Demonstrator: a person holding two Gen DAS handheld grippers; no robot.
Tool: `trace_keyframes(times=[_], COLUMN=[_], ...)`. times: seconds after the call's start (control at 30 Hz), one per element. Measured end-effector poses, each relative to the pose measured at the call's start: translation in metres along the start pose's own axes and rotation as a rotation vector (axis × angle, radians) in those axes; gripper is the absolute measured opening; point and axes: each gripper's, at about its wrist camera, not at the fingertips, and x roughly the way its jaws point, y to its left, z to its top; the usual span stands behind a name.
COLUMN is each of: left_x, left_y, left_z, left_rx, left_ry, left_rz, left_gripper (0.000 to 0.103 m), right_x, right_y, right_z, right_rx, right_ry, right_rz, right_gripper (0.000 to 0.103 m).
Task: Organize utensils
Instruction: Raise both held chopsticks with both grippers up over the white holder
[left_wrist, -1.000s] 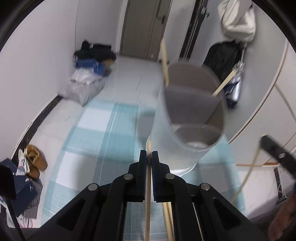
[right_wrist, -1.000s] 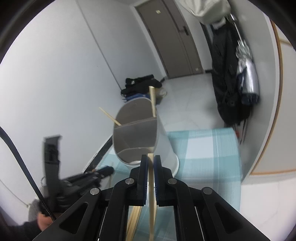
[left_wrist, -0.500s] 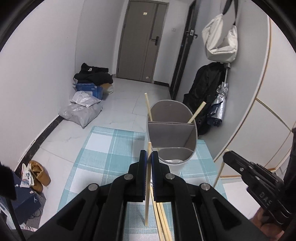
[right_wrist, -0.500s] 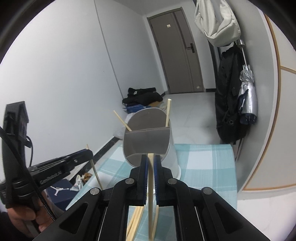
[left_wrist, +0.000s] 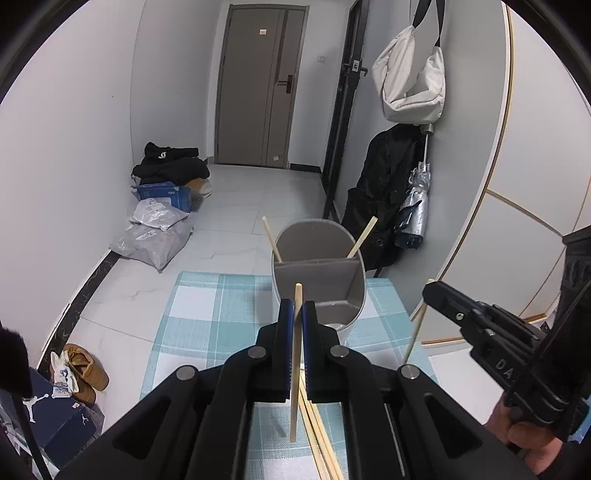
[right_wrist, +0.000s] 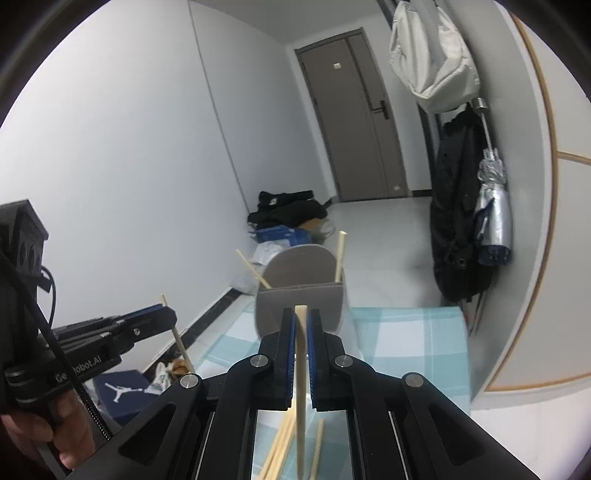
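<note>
Chopsticks clamped upright in both my grippers, above the checked mat.

My left gripper (left_wrist: 298, 310) pinches one chopstick (left_wrist: 295, 362) between its blue pads, and my right gripper (right_wrist: 302, 317) is closed on another chopstick (right_wrist: 301, 373) the same way. Ahead of both stands the grey divided holder (left_wrist: 319, 273) on the blue-and-white mat (left_wrist: 207, 314), with two chopsticks (left_wrist: 271, 240) leaning out of its far compartment. Loose chopsticks (left_wrist: 321, 439) lie on the mat below my fingers. I see each gripper from the other's camera, well apart.
</note>
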Motion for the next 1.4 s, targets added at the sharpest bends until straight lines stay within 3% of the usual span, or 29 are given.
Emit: trace_keyframes(times=[0.4,0.83,1.1,1.4], left_x=[-0.014,-0.003,0.021,0.063], left_y=[-0.005,-0.003,0.008,0.033], left_z=[0.044,0.111,0.141,0.141], left_rx=[0.008,-0.016,-0.043,-0.077], left_ry=[-0.028,-0.091,-0.136,-0.120], left_rz=[-0.050,-0.111,-0.130,-0.123], left_gripper=[0.001,0.001,0.001,0.001], right_x=[-0.011,-0.004,0.022,0.068], right_y=[0.005,0.003,-0.005,-0.013], right_z=[0.039,0.122,0.170,0.177], right_rx=[0.014,-0.014,-0.041,-0.079], right_ry=[-0.054,-0.124,-0.179,-0.202], right_rz=[0.062,0.111,0.102,0.083], right_gripper=[0.005,0.005,0.005,0.005])
